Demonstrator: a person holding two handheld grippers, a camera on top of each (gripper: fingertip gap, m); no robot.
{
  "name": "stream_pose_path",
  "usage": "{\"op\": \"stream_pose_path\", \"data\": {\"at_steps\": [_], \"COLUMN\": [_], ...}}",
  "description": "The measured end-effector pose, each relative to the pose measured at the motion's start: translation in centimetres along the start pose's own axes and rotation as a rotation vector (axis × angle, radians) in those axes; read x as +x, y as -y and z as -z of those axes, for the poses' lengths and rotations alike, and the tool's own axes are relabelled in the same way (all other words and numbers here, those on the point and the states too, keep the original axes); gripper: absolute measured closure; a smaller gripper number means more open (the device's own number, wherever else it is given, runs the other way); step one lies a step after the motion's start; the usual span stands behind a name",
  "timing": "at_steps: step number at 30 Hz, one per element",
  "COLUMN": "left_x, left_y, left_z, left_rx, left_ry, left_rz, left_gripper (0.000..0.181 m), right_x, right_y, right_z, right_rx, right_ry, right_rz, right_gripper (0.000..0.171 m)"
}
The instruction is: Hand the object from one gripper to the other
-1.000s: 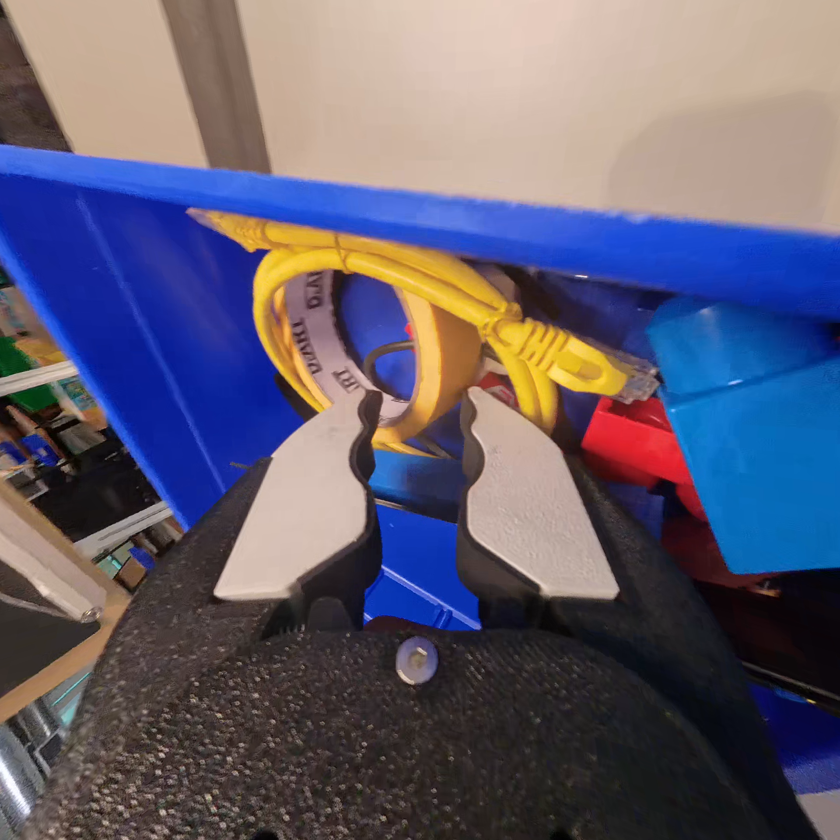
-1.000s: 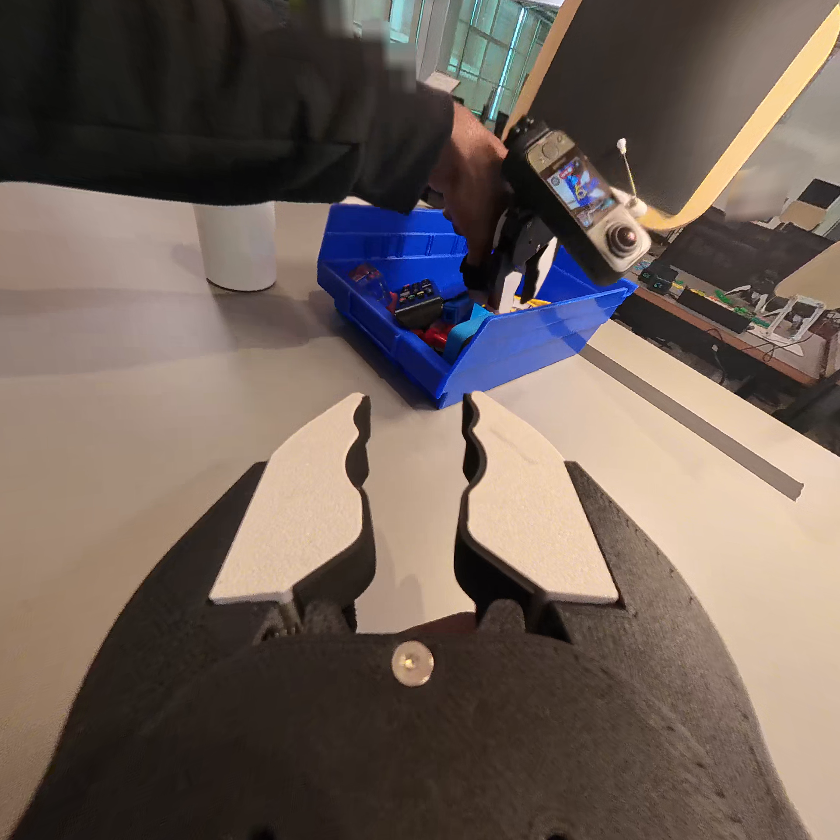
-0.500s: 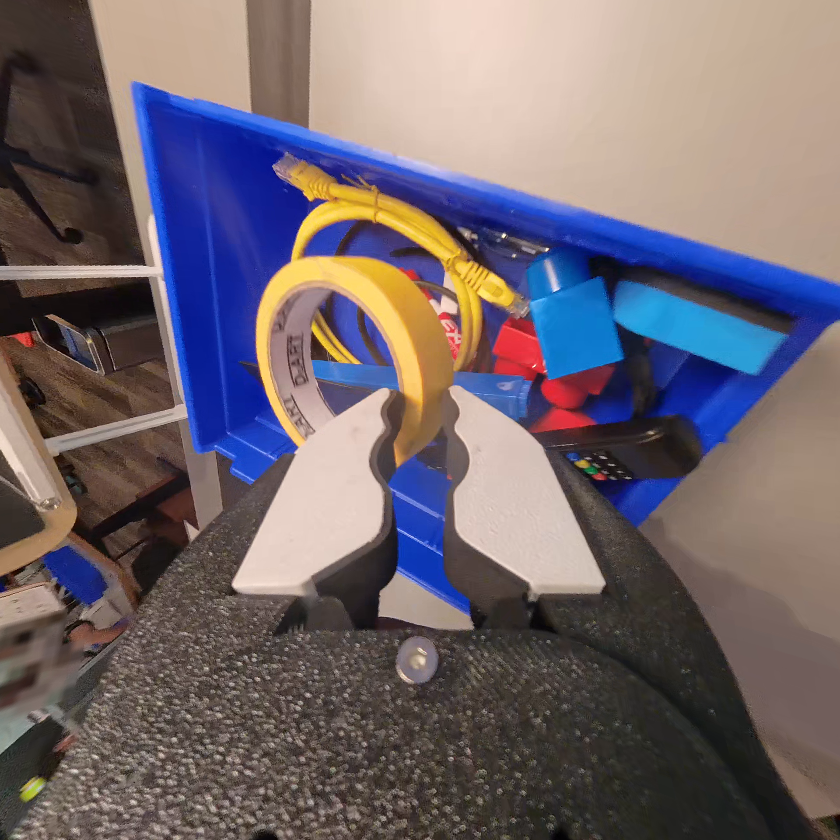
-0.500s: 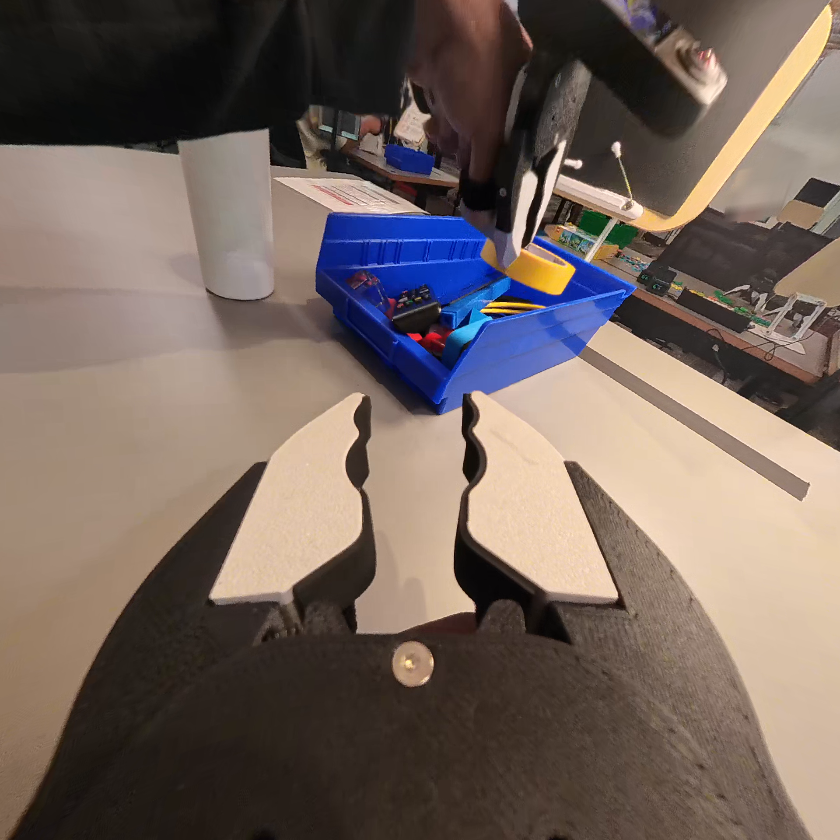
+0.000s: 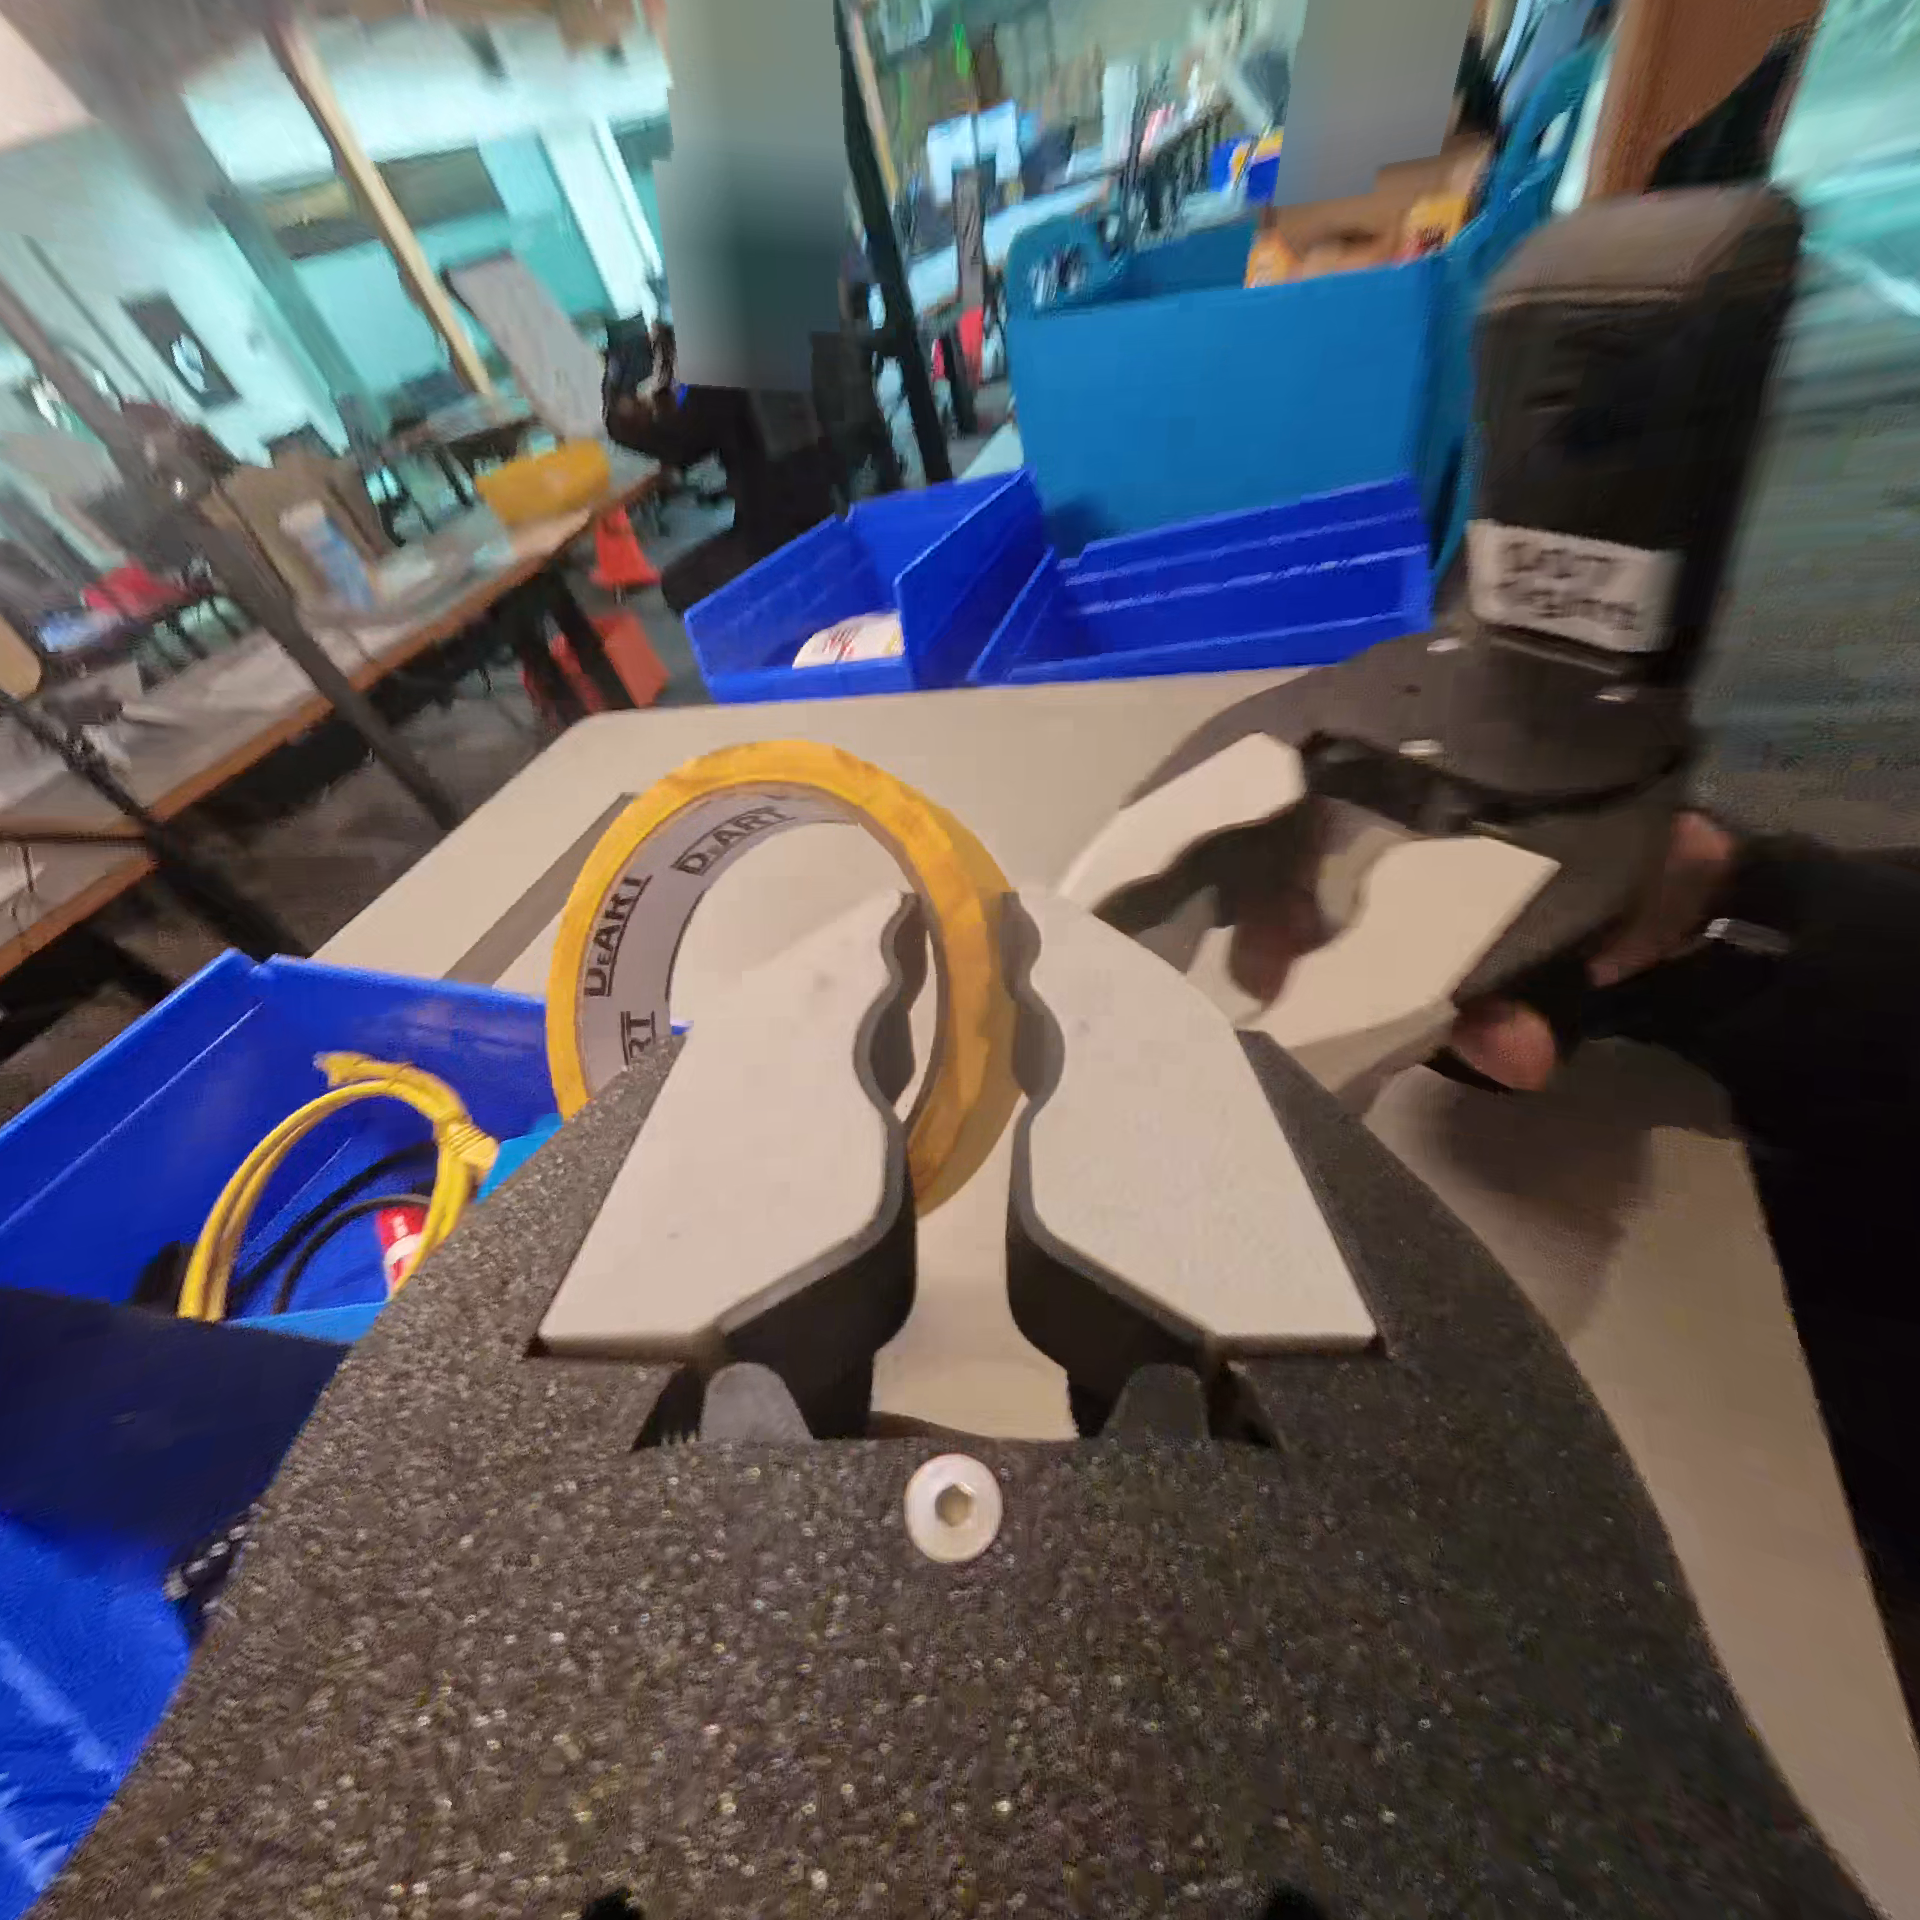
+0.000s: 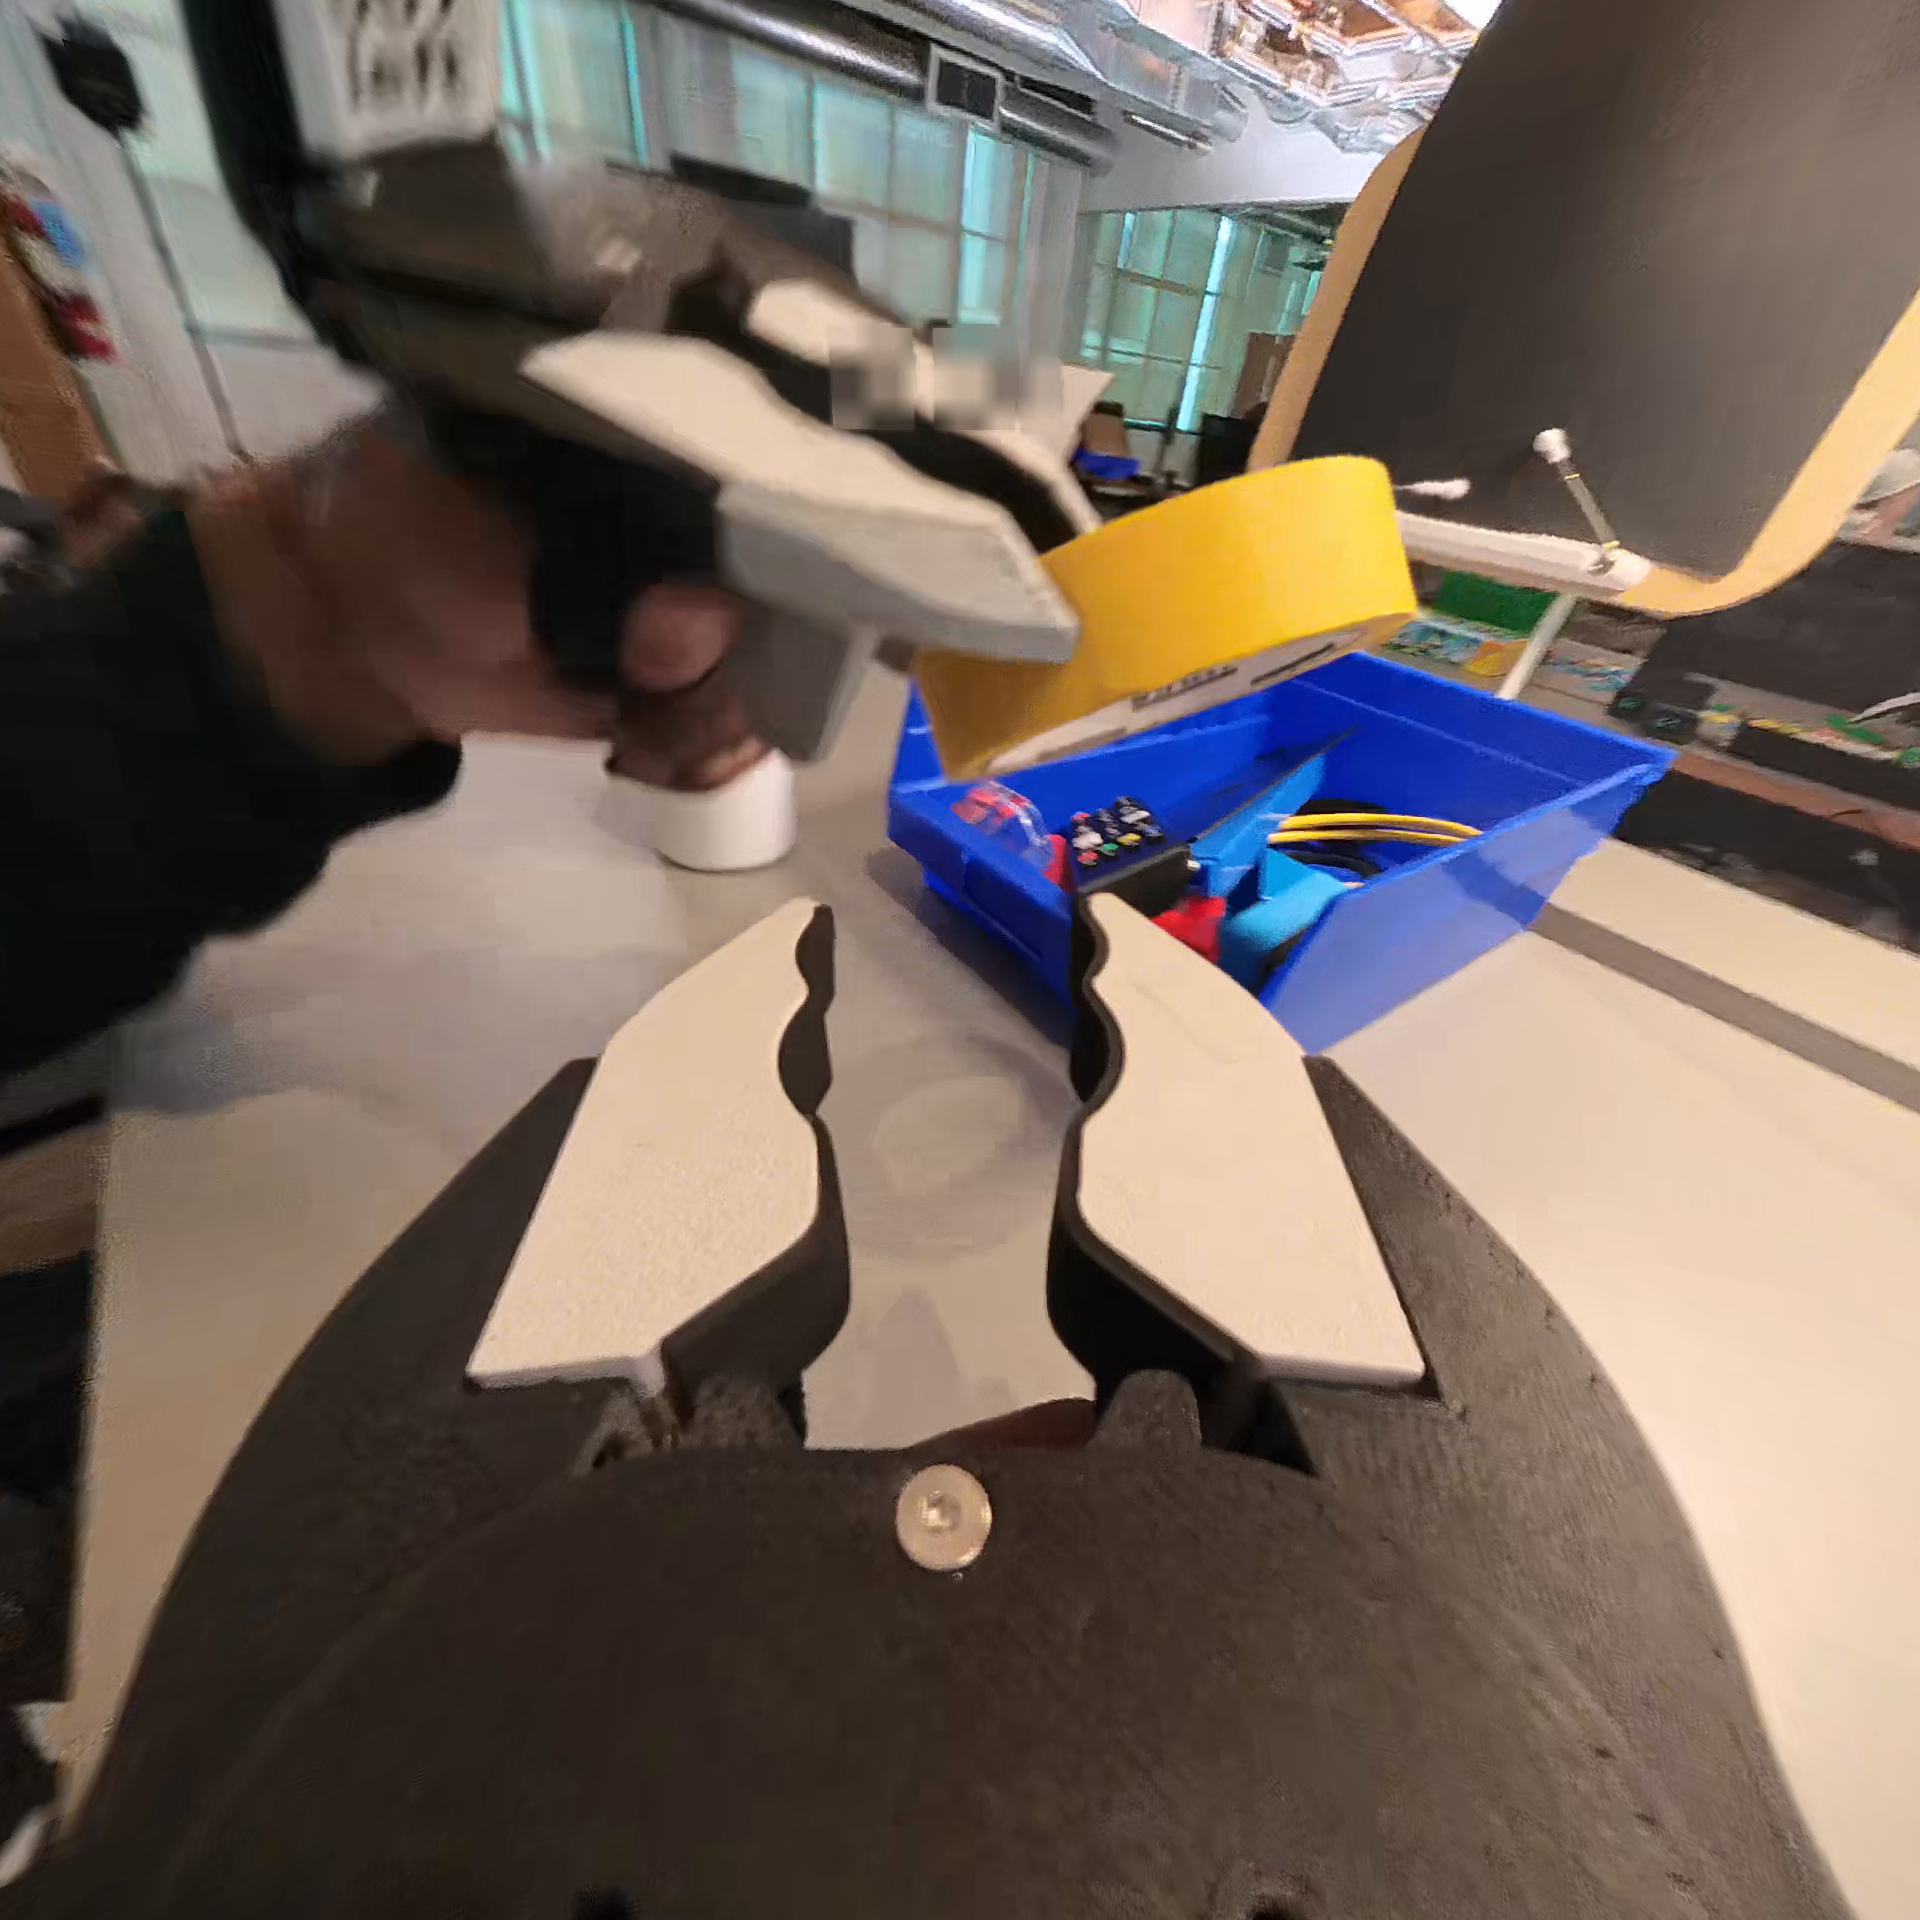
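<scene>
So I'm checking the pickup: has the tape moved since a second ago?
Yes. The tape, clamped in the left gripper, has come up out of the blue bin and now hangs above its near corner, toward the open right gripper.

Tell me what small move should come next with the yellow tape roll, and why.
Probably bring the right gripper up toward the free side of the yellow tape roll. The left gripper is shut on the roll's band, holding it in the air above the blue bin, while the right gripper is open, empty and lower, apart from the roll.
</scene>
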State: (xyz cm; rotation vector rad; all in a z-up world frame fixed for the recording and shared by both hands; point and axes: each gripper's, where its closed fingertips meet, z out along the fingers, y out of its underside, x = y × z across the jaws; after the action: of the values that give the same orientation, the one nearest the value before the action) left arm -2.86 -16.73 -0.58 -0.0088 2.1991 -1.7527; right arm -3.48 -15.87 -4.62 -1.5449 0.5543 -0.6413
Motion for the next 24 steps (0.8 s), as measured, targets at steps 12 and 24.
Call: {"op": "stream_pose_path", "data": {"at_steps": [12,24], "left_x": [5.9,6.0], "left_y": [-4.2,-4.9], "left_z": [7.3,8.6], "left_rx": [0.230,0.253], "left_ry": [-0.020,-0.033], "left_rz": [-0.052,0.028], "left_gripper": [0.167,0.169], "right_x": [-8.0,-9.5], "right_y": [2.2,2.0], "right_z": [-0.5,-1.6], "right_rx": [0.145,0.163], "right_ry": [0.577,0.602], "right_rz": [-0.503,-0.585], "right_gripper": [0.123,0.124]}}
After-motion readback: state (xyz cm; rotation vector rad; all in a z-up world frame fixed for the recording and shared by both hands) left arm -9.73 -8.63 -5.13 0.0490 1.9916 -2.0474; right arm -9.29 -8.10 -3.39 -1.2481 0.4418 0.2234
